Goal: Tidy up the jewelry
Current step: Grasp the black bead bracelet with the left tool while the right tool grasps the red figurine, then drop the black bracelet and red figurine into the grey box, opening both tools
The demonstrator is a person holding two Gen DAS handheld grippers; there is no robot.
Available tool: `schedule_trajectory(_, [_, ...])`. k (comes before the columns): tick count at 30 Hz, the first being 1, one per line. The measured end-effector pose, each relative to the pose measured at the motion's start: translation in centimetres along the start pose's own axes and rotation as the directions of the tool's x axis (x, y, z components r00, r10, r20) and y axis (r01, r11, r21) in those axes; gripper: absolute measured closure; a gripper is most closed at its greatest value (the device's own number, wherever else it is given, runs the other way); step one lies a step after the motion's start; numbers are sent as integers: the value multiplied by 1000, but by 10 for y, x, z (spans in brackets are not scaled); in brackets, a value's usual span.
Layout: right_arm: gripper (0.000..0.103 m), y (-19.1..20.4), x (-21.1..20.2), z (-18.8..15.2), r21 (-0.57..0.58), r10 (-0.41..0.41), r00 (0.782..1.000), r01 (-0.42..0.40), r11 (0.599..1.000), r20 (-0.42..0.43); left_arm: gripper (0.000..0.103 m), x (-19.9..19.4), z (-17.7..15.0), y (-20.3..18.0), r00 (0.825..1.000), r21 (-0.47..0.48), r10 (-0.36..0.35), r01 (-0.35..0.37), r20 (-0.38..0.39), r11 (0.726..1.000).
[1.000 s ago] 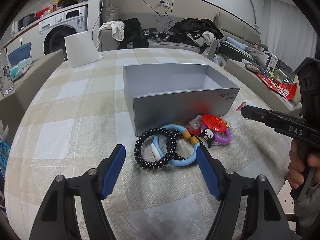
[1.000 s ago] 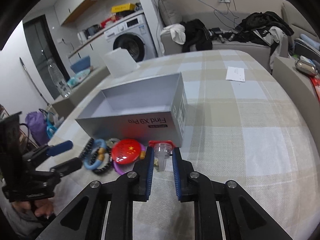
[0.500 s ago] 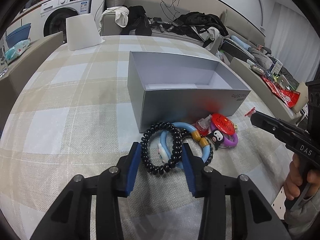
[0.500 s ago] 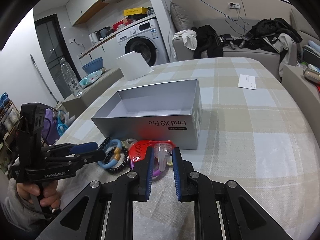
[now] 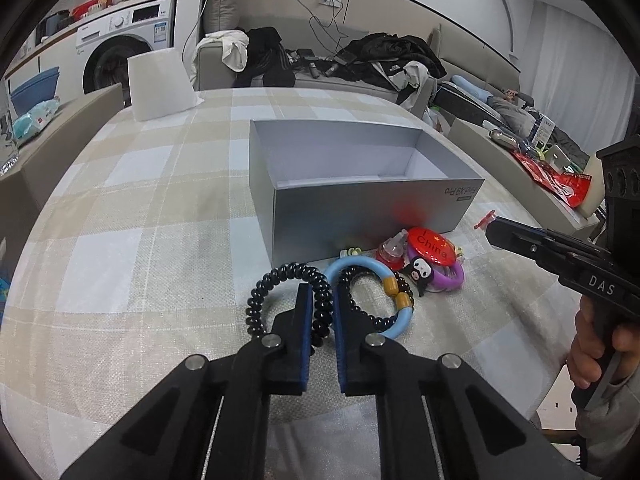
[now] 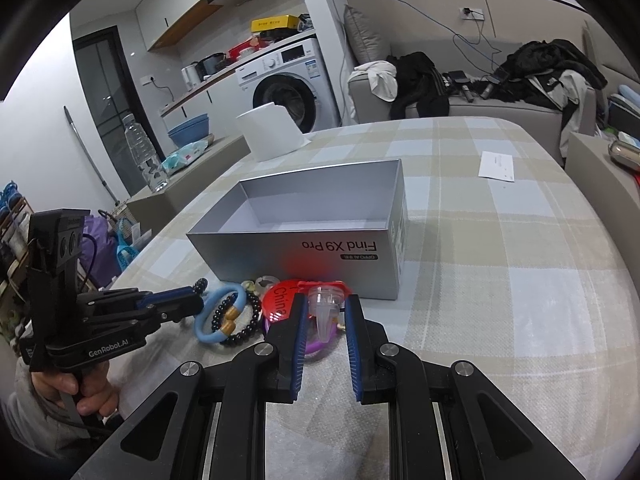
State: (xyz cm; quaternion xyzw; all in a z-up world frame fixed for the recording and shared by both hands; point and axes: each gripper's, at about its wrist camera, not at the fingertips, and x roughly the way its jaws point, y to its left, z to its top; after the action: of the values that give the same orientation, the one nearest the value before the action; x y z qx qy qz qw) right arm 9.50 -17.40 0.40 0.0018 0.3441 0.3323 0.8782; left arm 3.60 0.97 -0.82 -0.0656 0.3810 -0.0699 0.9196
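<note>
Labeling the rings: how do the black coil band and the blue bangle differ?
The black coil band is a spiral cord; the blue bangle is a smooth tube with yellow beads. The left tool is shut on the coil band; the bangle lies free. Both are rings on the table before the box.

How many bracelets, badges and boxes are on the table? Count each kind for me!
Ring-shaped bracelets and hair ties: 4 (black spiral hair tie, light blue bracelet, black bead bracelet, purple bracelet)
Red round badge: 1
Grey box: 1
Total: 6
</note>
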Motion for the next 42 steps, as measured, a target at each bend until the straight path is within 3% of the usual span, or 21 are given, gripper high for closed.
schedule_trajectory(12, [86,3,-15,10,-1,44,997,-44,999,65,97,-30,16,-11,987,35,20,-26,159,999])
schedule_trajectory(23, [86,5,-14,63,50,41,994,-46,998,100,97,-37,69,-26,958,44,43,-58,285,997])
schedule_trajectory(28, [86,3,4,83,73,48,996,-53,996,71,97,-19,74,-18,958,25,51,-61,283,998])
schedule_trajectory(42, [85,-8,41,64,94,38,999,-37,995,-13,97,11,57,-16,980,30,72,-79,188,996])
